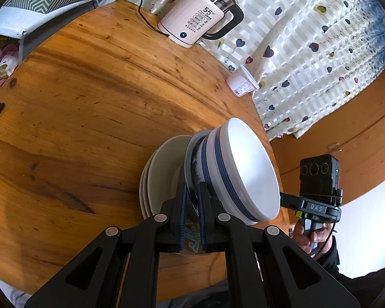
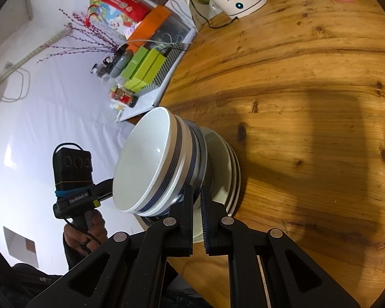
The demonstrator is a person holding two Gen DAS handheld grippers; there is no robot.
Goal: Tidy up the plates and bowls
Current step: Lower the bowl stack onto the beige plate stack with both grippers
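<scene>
Left gripper [image 1: 192, 195] | we pinched the patterned bowl's rim [image 1: 191, 174] | right gripper [image 2: 197, 197] | we clamped the opposite rim to steady stacked bowls [image 2: 151, 164] on plates [image 2: 225, 169].

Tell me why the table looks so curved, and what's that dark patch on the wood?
Both views: fisheye lenses bend the round table. Right wrist view: the dark patch is a shadow on the wood beyond the stacked bowls. Left wrist view: soft glare whitens the top bowl's inside.
</scene>
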